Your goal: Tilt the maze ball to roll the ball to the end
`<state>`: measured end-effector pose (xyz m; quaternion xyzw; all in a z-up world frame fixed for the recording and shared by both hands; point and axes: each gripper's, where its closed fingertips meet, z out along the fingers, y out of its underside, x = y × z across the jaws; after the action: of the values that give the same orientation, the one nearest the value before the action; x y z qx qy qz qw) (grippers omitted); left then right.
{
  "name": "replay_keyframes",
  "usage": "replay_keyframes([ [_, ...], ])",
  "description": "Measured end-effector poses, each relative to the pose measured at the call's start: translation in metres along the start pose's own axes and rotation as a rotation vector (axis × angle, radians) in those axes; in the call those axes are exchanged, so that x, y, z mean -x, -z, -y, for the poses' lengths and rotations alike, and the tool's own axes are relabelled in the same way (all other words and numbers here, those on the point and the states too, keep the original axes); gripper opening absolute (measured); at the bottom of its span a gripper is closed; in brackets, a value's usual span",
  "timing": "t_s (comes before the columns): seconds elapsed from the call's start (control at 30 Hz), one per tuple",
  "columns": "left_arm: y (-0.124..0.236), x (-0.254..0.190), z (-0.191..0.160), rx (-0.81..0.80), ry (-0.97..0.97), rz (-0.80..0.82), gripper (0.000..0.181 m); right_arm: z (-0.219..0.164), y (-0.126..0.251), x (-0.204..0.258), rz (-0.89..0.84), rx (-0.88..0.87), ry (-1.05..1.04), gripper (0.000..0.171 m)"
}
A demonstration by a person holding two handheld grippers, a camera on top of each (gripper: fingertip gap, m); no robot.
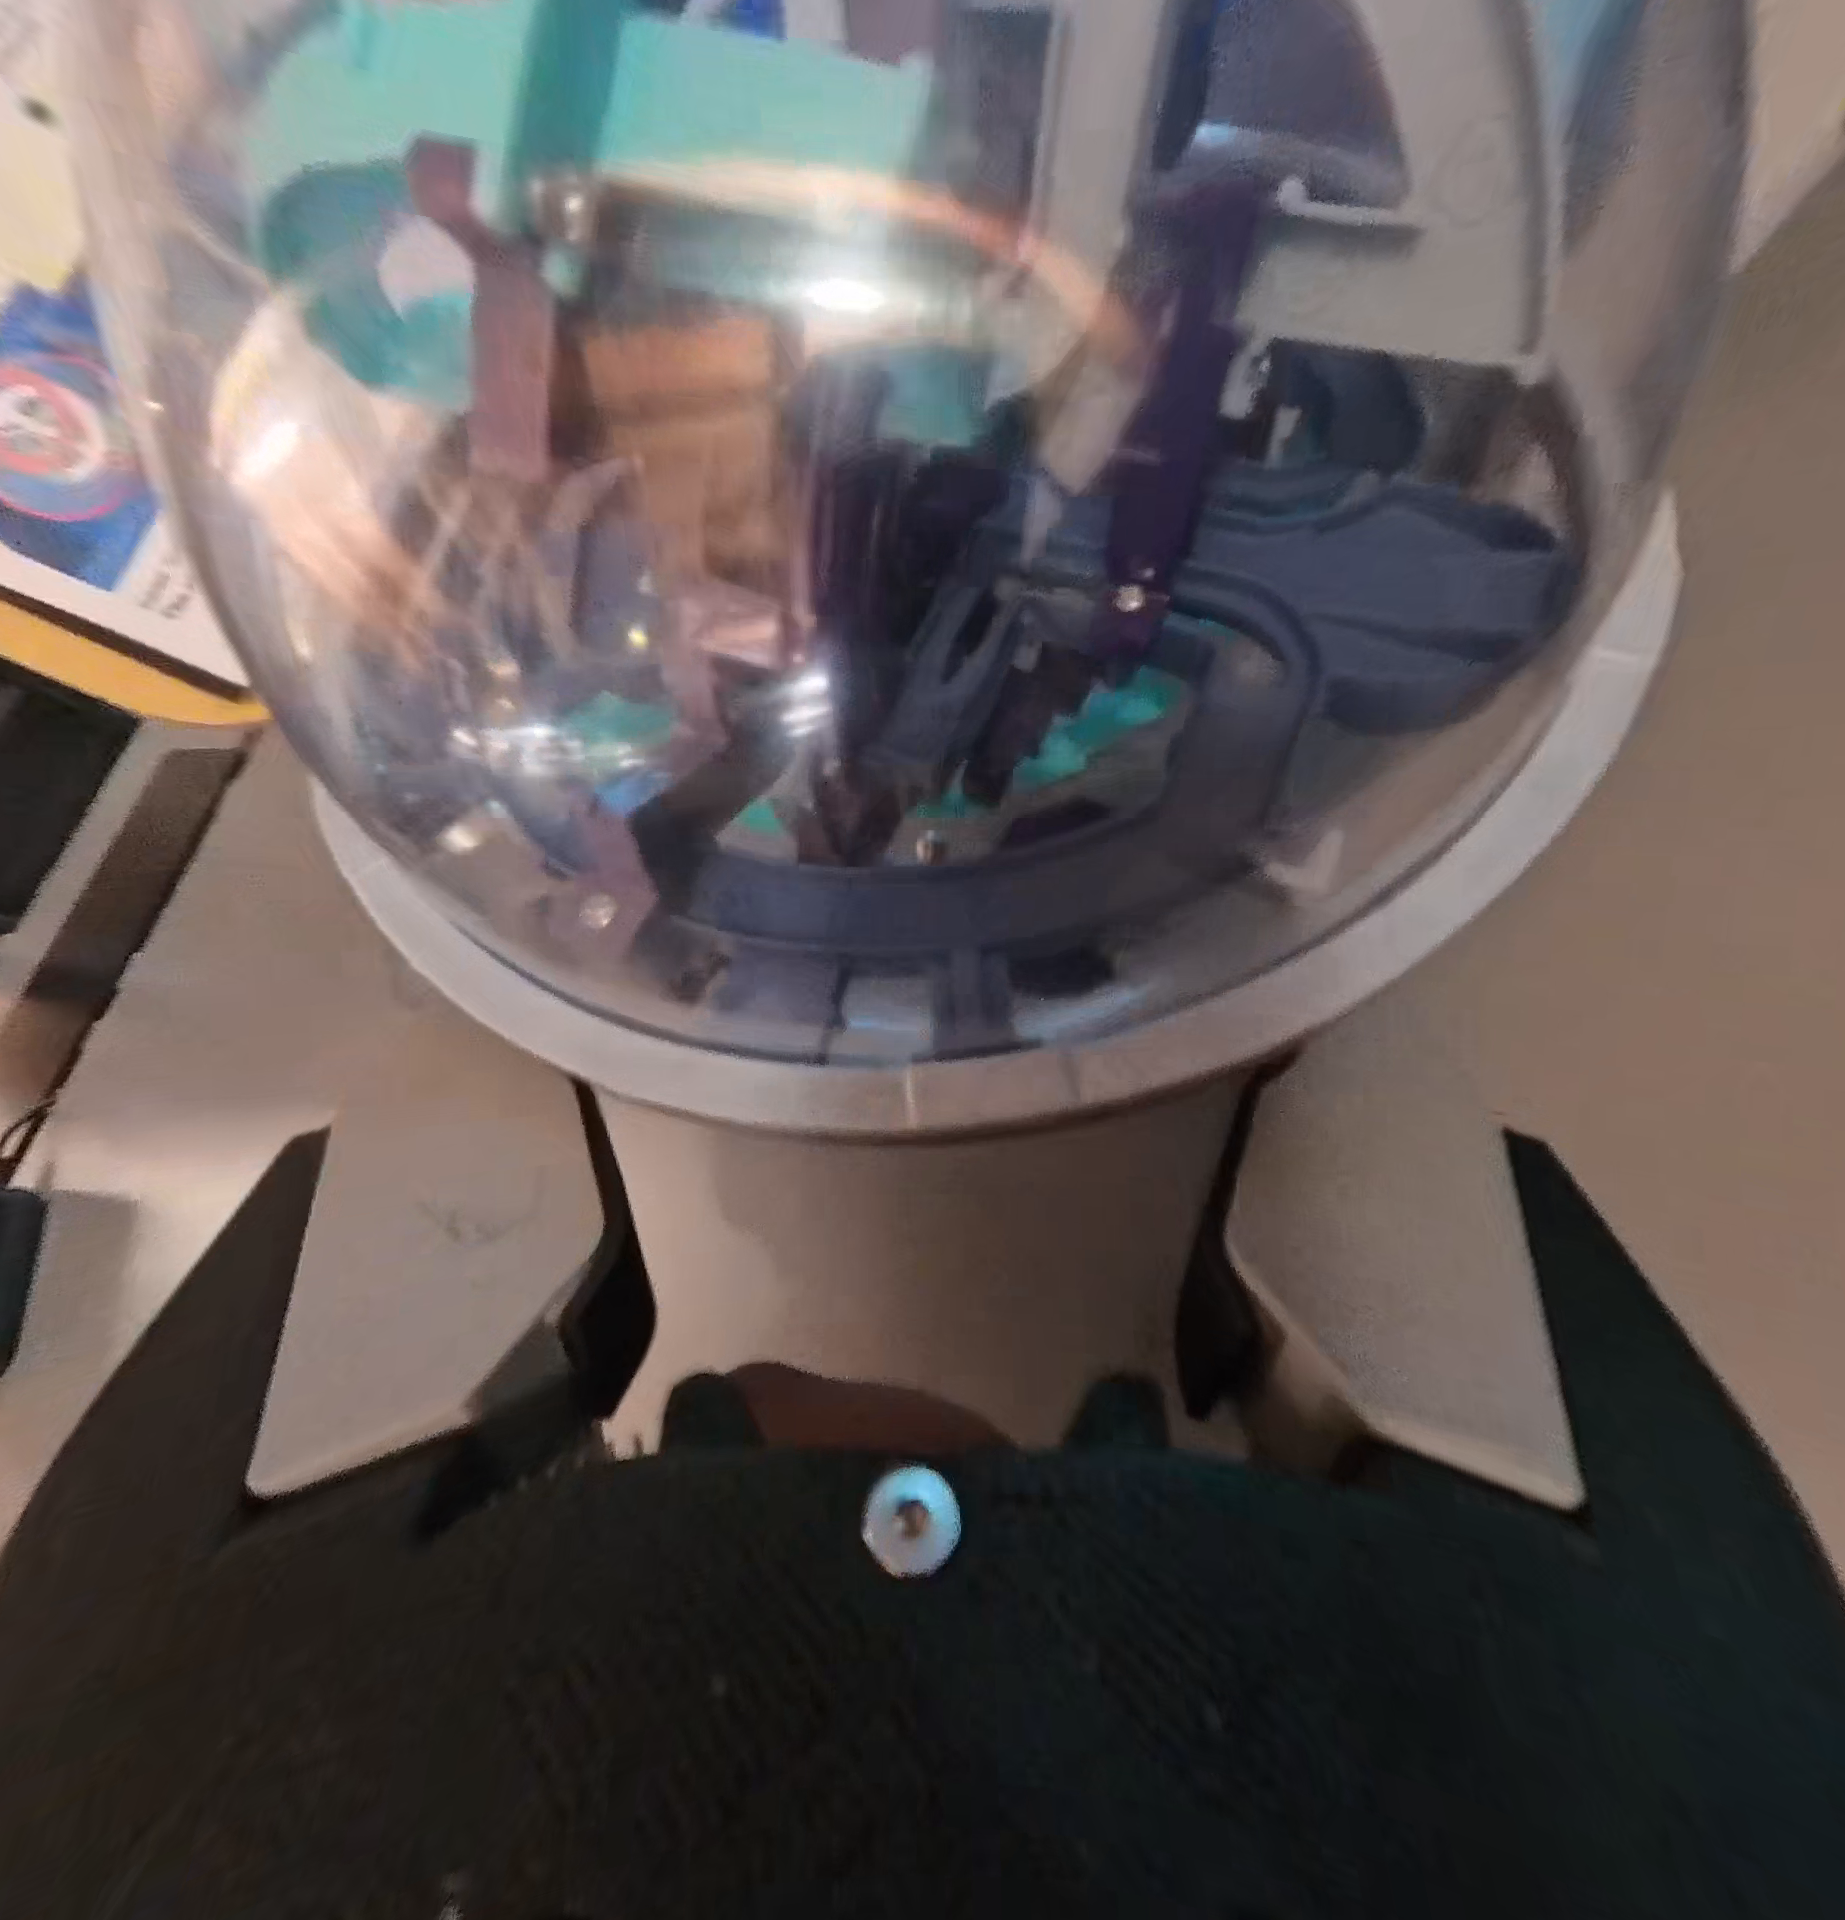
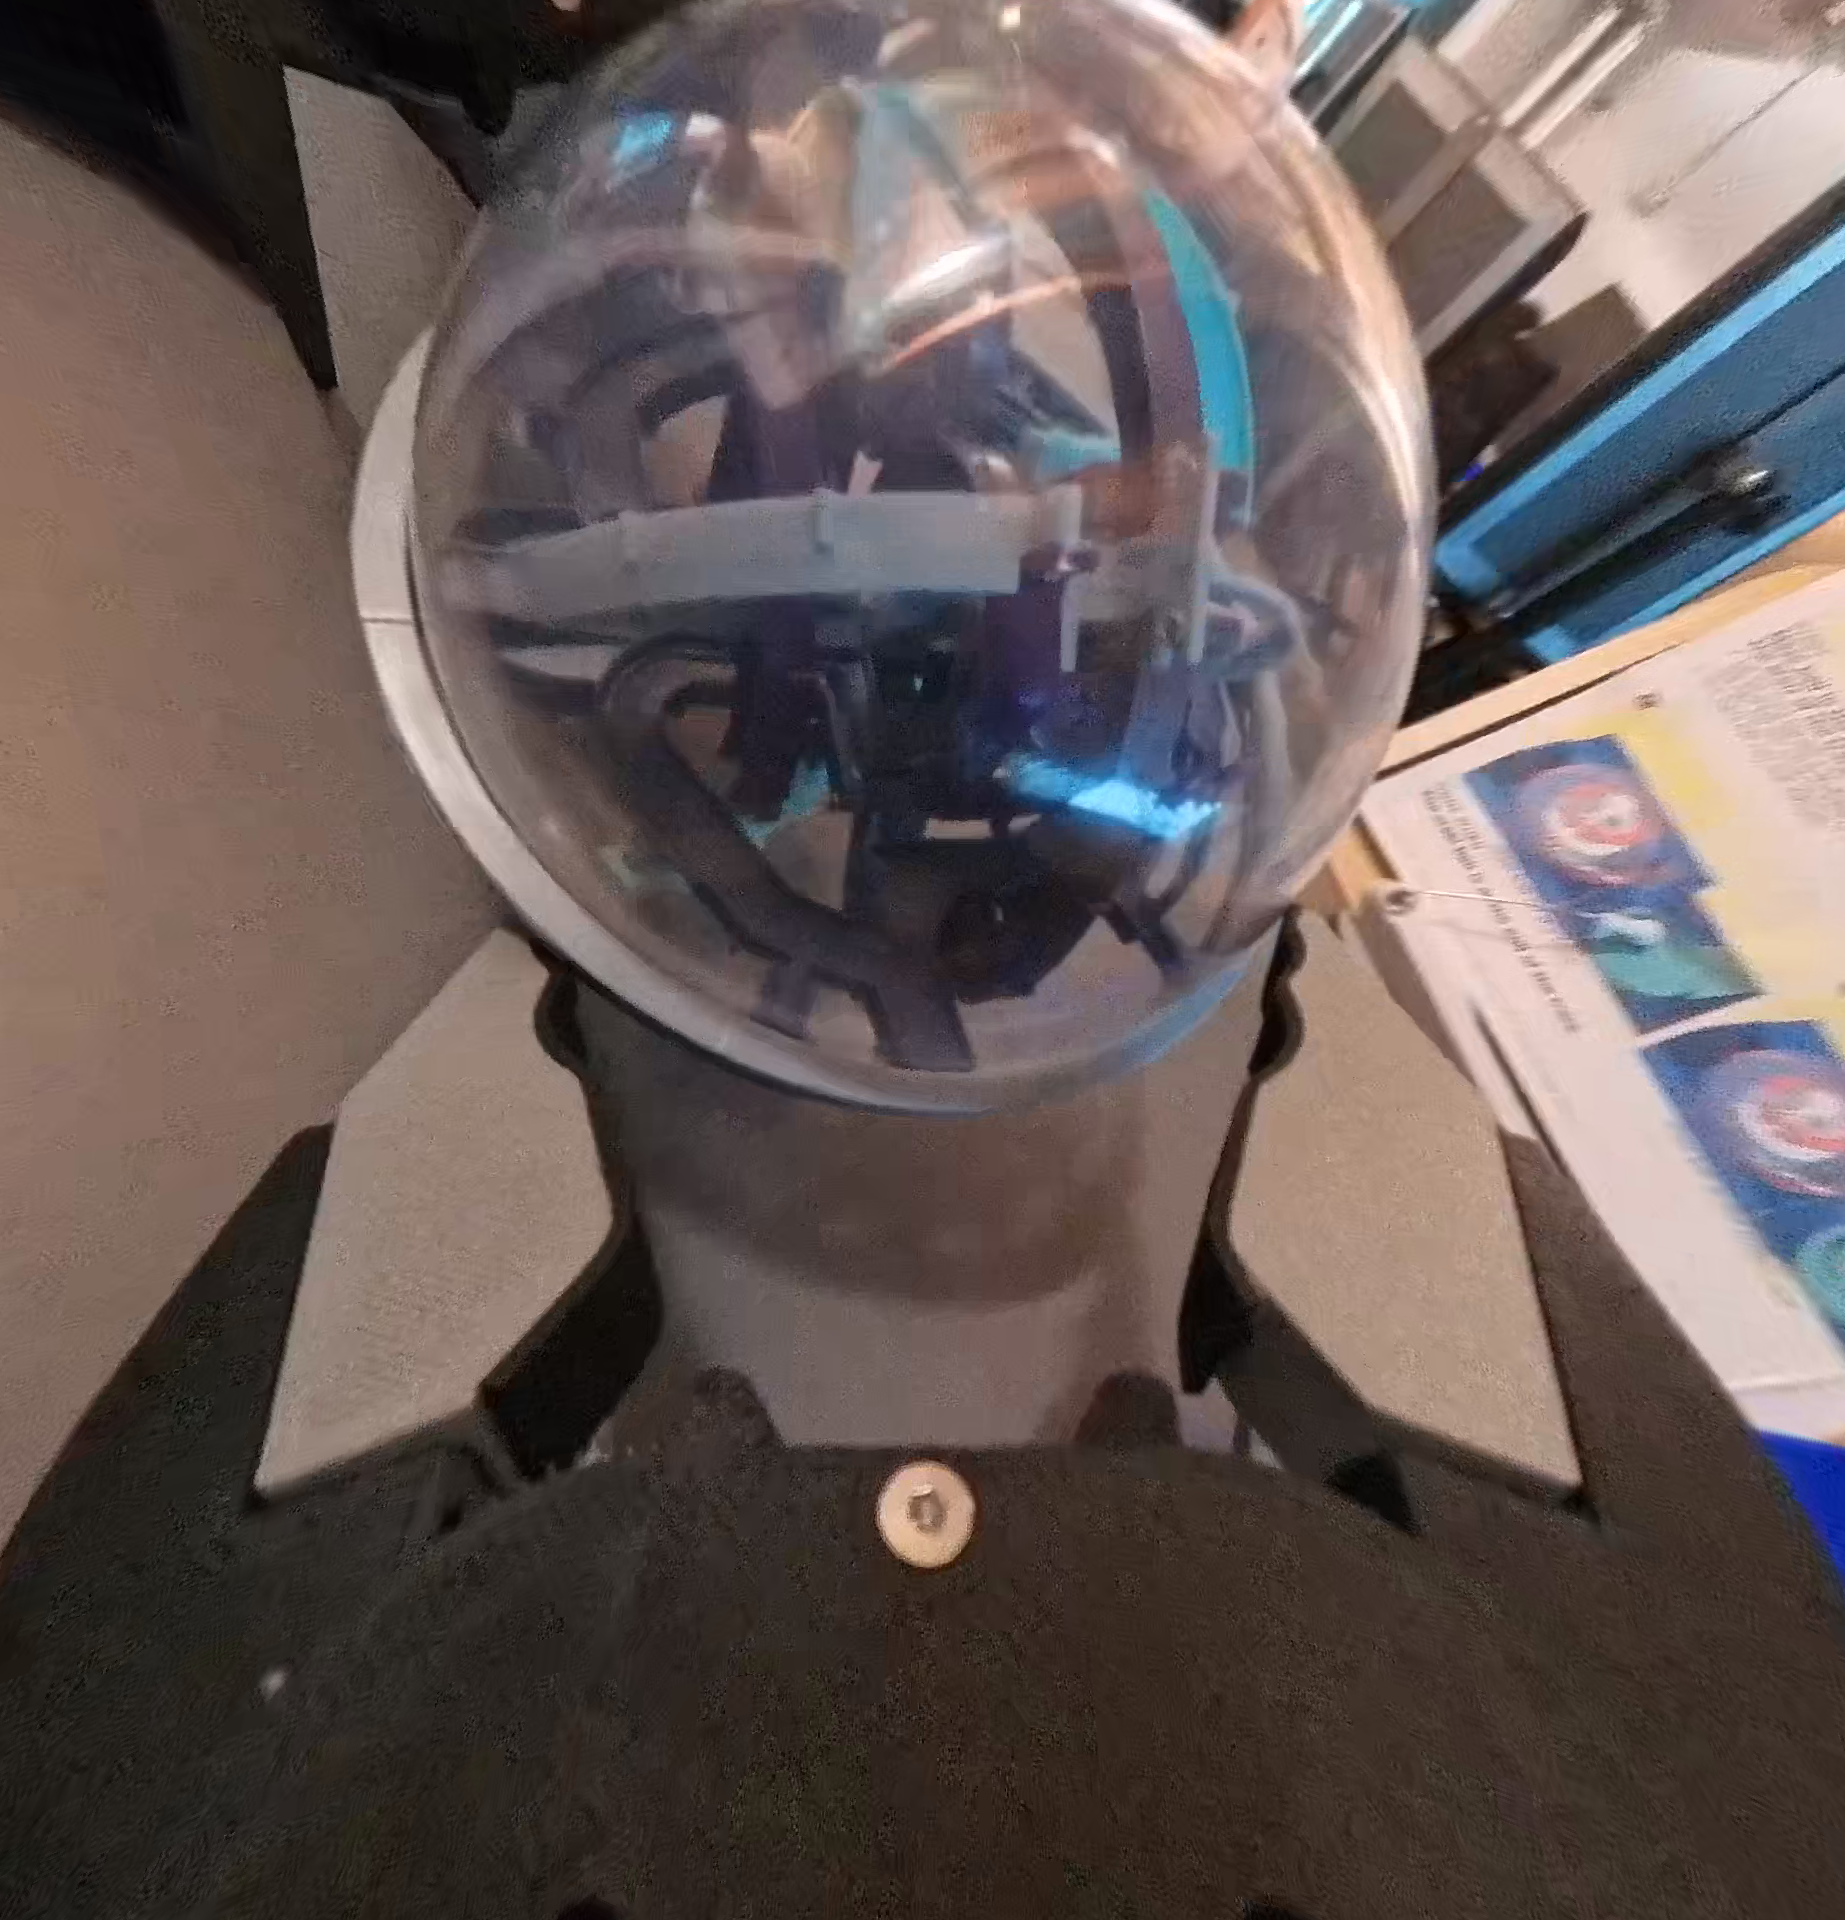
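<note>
Clear plastic maze ball (image 1: 897,540) fills both views; left gripper (image 1: 923,1247) and right gripper (image 2: 923,1195) each clamp a grey handle, printed sheet (image 2: 1676,987) just beside.

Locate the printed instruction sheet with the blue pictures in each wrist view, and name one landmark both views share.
Left wrist view: the instruction sheet lies at the left edge, upper half, partly hidden behind the sphere.
Right wrist view: the sheet fills the right edge, middle to lower part, right of the sphere.
Shared landmark: the clear maze ball with its pale grey rim, centred in both.
</note>
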<state>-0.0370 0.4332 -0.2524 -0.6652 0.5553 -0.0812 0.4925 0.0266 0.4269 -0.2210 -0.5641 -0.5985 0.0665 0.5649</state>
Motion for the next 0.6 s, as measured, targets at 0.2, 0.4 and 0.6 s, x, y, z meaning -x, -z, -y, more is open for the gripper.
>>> replay_keyframes([
  [0.2, 0.004, -0.002, -0.005, -0.006, 0.008, -0.070, 0.121, 0.007, 0.011, -0.005, 0.143, -0.105, -0.181, 0.125],
  [0.4, 0.031, -0.009, 0.007, -0.158, 0.205, -0.287, 0.119, -0.001, 0.037, -0.008, 0.385, -0.197, -0.490, 0.121],
  [0.6, 0.048, -0.006, 0.025, -0.278, 0.667, -0.587, 0.112, 0.006, 0.033, -0.013, 0.650, -0.230, -0.904, 0.140],
])
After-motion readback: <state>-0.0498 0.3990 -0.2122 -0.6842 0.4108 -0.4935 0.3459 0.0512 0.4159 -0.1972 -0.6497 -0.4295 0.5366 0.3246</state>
